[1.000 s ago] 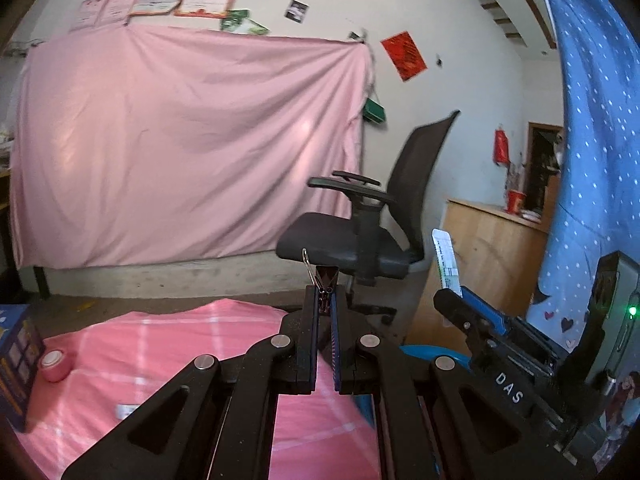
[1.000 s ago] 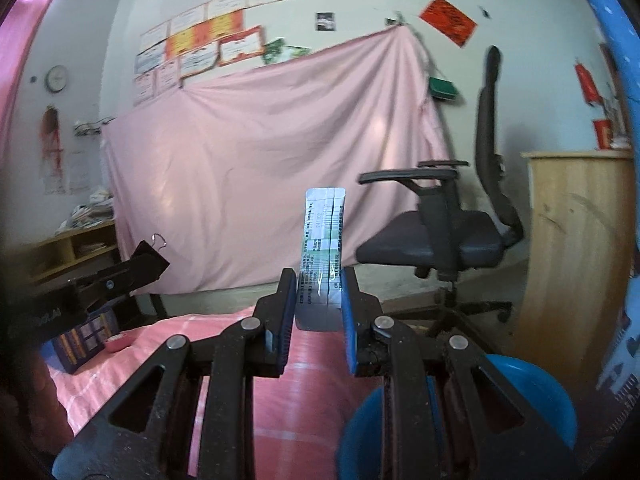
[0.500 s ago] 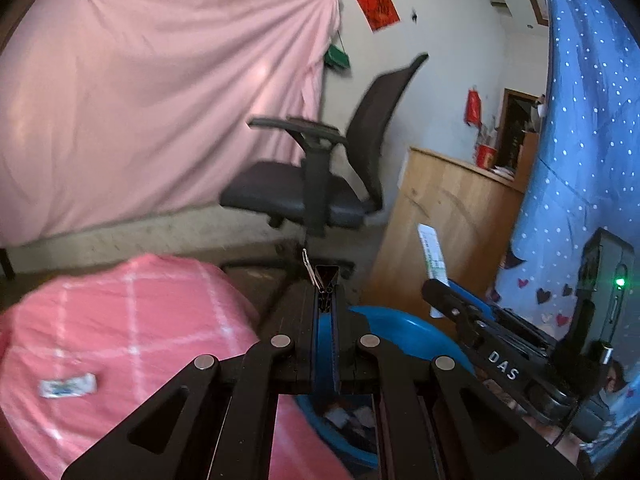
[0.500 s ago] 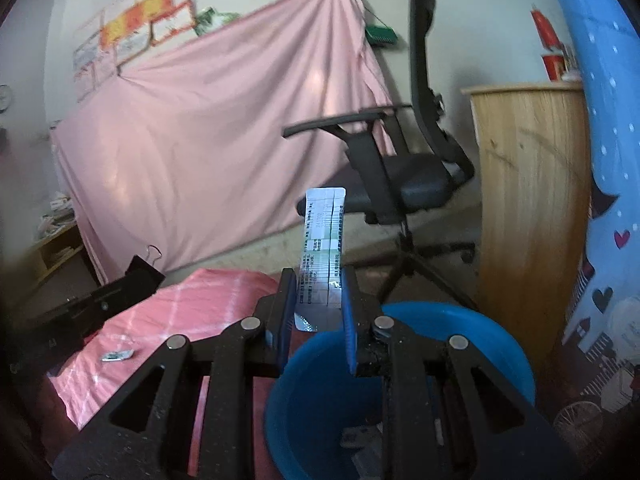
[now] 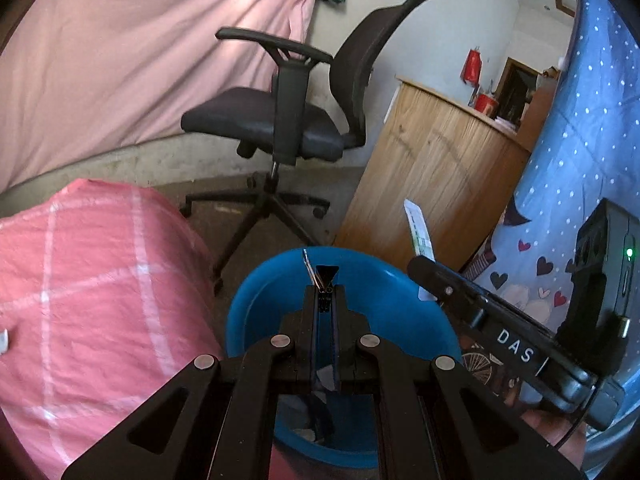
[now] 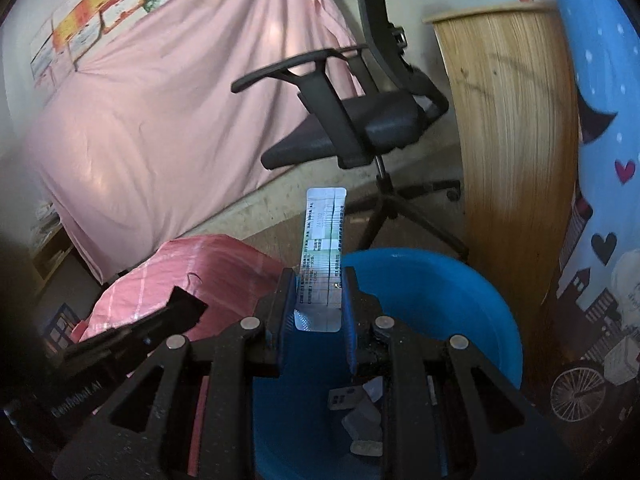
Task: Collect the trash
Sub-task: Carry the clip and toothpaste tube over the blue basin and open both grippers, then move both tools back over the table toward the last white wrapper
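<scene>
My left gripper (image 5: pixel 324 292) is shut on a small black binder clip (image 5: pixel 320 278) with wire handles, held over the blue basin (image 5: pixel 272 312). My right gripper (image 6: pixel 320 284) is shut on a white printed sachet (image 6: pixel 323 248) that stands upright between the fingers, above the same blue basin (image 6: pixel 460 300). Several pieces of trash (image 6: pixel 360 412) lie in the basin's bottom. The right gripper with its sachet (image 5: pixel 418 232) also shows at the right of the left wrist view.
A pink checked cloth covers the table (image 5: pixel 80 280) to the left of the basin, with a small wrapper (image 5: pixel 3 340) at its left edge. A black office chair (image 5: pixel 288 120) and a wooden cabinet (image 5: pixel 432 176) stand behind. A blue patterned curtain (image 5: pixel 580 160) hangs at right.
Both grippers have swung right and tipped down, from over the pink table to over the blue basin. Each still holds its item.
</scene>
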Demonstrator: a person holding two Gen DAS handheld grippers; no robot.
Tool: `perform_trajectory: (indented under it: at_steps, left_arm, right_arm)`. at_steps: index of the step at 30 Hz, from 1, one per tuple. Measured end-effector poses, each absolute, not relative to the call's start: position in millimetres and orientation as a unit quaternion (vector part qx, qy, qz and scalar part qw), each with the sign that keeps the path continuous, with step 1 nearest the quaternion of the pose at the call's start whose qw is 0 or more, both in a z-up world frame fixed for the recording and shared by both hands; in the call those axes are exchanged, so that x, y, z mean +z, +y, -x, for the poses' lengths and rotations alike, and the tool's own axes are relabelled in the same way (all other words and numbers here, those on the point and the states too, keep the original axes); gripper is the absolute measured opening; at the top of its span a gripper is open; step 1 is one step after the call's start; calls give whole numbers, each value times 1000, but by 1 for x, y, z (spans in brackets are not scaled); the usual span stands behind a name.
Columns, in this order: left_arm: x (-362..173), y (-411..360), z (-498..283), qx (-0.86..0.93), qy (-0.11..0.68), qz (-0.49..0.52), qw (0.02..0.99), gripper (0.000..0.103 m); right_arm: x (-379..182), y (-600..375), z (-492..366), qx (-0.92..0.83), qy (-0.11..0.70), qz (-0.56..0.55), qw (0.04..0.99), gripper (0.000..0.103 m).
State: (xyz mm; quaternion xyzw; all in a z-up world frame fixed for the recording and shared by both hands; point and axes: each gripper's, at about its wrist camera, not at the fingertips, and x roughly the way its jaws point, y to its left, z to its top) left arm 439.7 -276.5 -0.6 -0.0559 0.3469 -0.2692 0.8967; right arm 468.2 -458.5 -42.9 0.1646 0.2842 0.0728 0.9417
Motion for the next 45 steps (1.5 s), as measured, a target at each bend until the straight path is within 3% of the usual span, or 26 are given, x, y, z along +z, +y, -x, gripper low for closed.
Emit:
perform_trajectory:
  at_steps: [10,18,27,31,36,41,45]
  left_arm:
    - [-14,-281,-445,-258,363,42,894,5]
    - [-15,-267,-441,-239,350,44,904,25]
    - [-4,-246,-435,-207,321,50,923,41]
    - [0,-235,-432,-191,304,49,932,45]
    - [5,-209,-421,-170,280,70,942,64]
    - [17,-182,-410,-134,250,80,956,87]
    - [27,-156,-398,-97,217,92,967,95]
  right_arm:
    - [-50,-466,-479,66,298,-177,936,48]
    - [-50,-469,-477,59,291,-188,936,50]
    - [-46,-460,-477,56,275,-180,943,72]
    - [-42,-460,-477,59,271,-183,943,87]
    - [-32,-457,-471,66,240,-194,949,102]
    - [-21,-444,-466,84,209,-190,956,103]
    - [-13,-431,-462,87,179,-187,962,103]
